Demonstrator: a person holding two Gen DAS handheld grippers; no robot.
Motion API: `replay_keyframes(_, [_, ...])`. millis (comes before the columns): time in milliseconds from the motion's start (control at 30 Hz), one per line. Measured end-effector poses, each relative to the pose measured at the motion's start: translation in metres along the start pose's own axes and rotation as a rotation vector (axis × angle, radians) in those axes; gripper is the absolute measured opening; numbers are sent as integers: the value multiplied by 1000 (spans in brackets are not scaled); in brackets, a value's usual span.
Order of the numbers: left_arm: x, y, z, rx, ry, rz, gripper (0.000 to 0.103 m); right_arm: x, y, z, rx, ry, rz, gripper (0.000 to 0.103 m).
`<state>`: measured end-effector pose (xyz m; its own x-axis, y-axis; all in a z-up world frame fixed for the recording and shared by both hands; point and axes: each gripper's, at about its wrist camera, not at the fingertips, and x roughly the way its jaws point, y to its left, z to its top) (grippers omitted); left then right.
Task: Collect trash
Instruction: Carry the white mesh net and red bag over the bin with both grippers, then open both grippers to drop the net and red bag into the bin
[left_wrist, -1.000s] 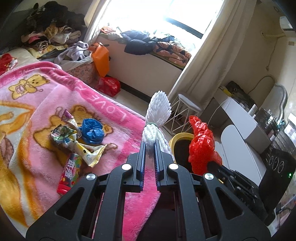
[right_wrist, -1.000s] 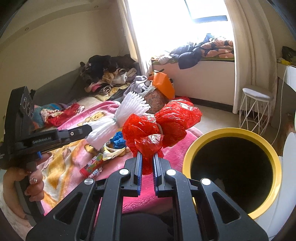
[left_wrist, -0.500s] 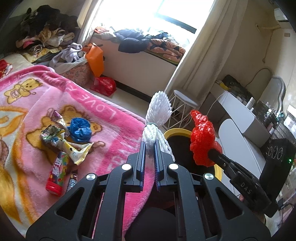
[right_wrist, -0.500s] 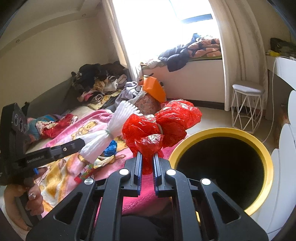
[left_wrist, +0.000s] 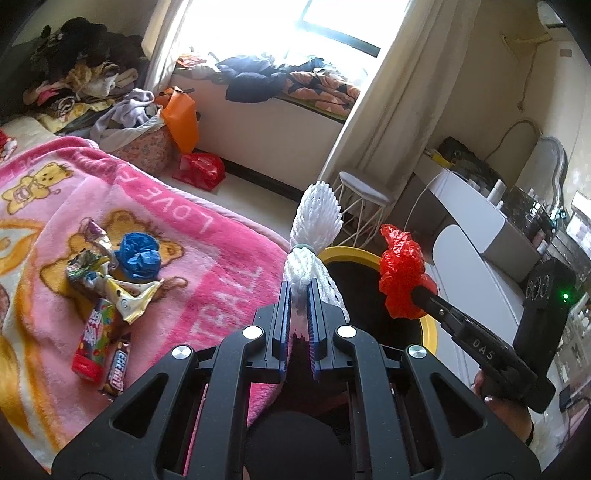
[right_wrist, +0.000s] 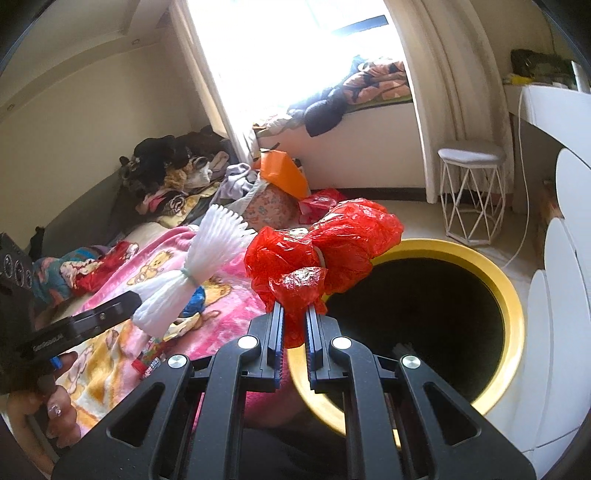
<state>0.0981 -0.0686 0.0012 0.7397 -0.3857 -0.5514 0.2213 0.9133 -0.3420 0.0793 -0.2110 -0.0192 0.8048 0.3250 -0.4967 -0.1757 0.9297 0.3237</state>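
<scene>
Your left gripper (left_wrist: 298, 291) pinches the white foam net (left_wrist: 314, 236) tight between its jaws. Your right gripper (right_wrist: 294, 314) squeezes the red plastic bag (right_wrist: 325, 247), up in the air by the rim of the yellow bin (right_wrist: 513, 306). Farther off, wrappers (left_wrist: 107, 280) and a blue wad (left_wrist: 138, 256) lie on the pink blanket (left_wrist: 207, 266). A white stool (right_wrist: 471, 184) stands by the window.

Bin mouth (right_wrist: 413, 314) seemingly unobstructed

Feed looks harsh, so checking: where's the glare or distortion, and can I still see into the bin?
Left wrist: window blown out, fisheye bends the edges, blanket clear. Right wrist: window overexposed too; bin interior reads black, contents mostly unreadable.
</scene>
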Motion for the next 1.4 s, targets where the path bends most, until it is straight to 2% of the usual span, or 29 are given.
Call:
replay_keyframes(500, [33,-29,-6,75,55,-9,5,3,-38,-3,82,46,-48,9])
replay_keyframes(1400, [107,-65,-9,162,174,5,6,17,-66,-8,127,138,-138,10])
